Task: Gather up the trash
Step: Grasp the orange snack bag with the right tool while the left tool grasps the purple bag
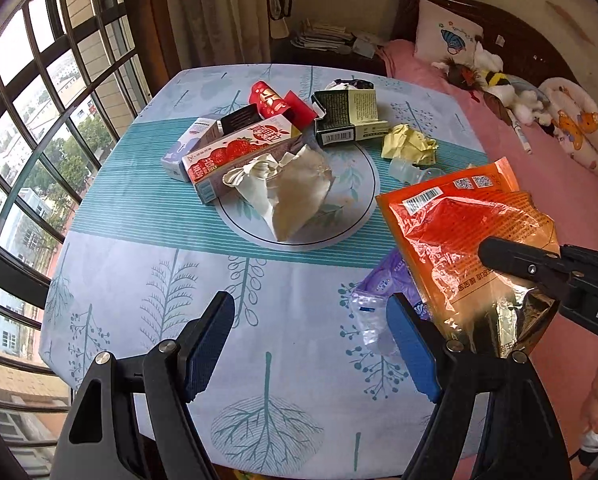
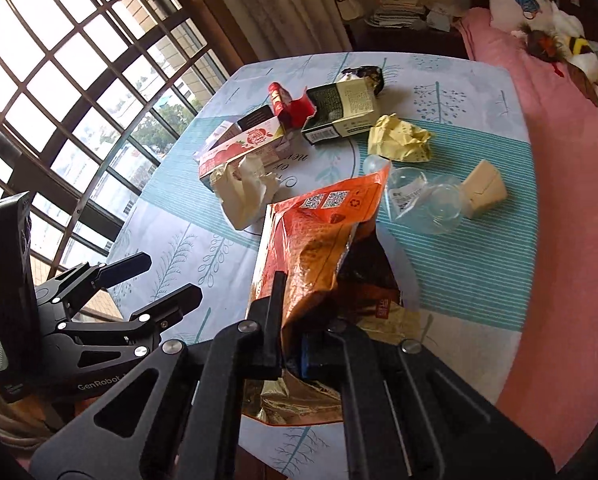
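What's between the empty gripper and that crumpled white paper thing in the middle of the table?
Only bare tablecloth lies between the left gripper and the crumpled white wrapper, seen in the left wrist view.

The orange pouch (image 1: 451, 220) is showing glossy, crinkled plastic with a foil-like gold lining. The tablecloth (image 1: 179, 280) is looking like smooth matt cloth. The yellow wad (image 2: 401, 142) is showing creased paper; the cartons (image 1: 235, 152) are looking like printed card. The clear bottle (image 2: 423, 200) is gleaming, probably plastic. The left gripper (image 1: 311, 344) is showing matt black plastic with textured blue pads (image 1: 209, 348).
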Motion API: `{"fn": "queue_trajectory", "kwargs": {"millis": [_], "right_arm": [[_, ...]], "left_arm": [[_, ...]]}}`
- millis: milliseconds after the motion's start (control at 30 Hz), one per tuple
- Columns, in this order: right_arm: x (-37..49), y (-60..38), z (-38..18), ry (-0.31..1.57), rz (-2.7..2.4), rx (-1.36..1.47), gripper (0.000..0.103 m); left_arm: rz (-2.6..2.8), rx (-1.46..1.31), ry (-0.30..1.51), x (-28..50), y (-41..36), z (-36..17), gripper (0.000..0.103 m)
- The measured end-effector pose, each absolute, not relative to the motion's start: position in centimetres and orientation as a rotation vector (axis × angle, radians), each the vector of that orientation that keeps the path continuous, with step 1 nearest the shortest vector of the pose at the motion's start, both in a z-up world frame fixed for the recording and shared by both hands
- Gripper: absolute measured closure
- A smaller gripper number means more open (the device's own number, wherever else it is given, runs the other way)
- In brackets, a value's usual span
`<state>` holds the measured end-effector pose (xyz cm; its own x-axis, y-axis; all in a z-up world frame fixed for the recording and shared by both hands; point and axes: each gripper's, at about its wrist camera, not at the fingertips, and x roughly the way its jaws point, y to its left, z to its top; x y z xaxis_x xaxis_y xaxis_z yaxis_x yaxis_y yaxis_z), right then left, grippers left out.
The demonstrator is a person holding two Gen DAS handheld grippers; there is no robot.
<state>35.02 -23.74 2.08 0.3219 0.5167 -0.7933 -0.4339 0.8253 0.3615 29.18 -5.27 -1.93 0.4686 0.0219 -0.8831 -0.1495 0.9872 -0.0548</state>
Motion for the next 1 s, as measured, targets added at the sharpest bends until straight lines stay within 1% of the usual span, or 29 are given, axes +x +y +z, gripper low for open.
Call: {"fn": "queue_trajectory", "kwargs": {"millis": [200,400,633,833,900,967,1000], "right_arm": [[33.8,-29.2,1.9,1.056,0.466,0.177,0.100],[32.7,-33.2,-0.2,1.091,0.345,0.237,0.100],[31.8,-34.5,-2.5,1.134,0.305,0.269,0.100],[31.8,-34.7,-3.9,1.162,0.294,0.290,0.100],[31.8,-34.9,-4.2,1.168,0.293,0.299,0.100],[31.8,-34.9,-4.4,1.170,0.295,0.304,0.100],[31.8,-34.8,-4.5,1.170,0.298,0.307,0.100]], "left_arm": [[0.009,-0.098,1.106,30.7,-8.2,-3.0,0.023],[-0.081,-0.041,1.164,32.7,-11.1,-5.4,0.023],[-0.148,0.059,1.210,35.1,-15.1,-8.3,0.023],[-0.144,0.104,1.236,37.3,-17.0,-10.3,0.023],[-0.147,0.096,1.252,37.9,-17.1,-10.8,0.035],[-0.164,0.069,1.283,38.3,-17.0,-11.2,0.062],[-0.164,0.056,1.284,38.4,-16.9,-11.2,0.066]]}}
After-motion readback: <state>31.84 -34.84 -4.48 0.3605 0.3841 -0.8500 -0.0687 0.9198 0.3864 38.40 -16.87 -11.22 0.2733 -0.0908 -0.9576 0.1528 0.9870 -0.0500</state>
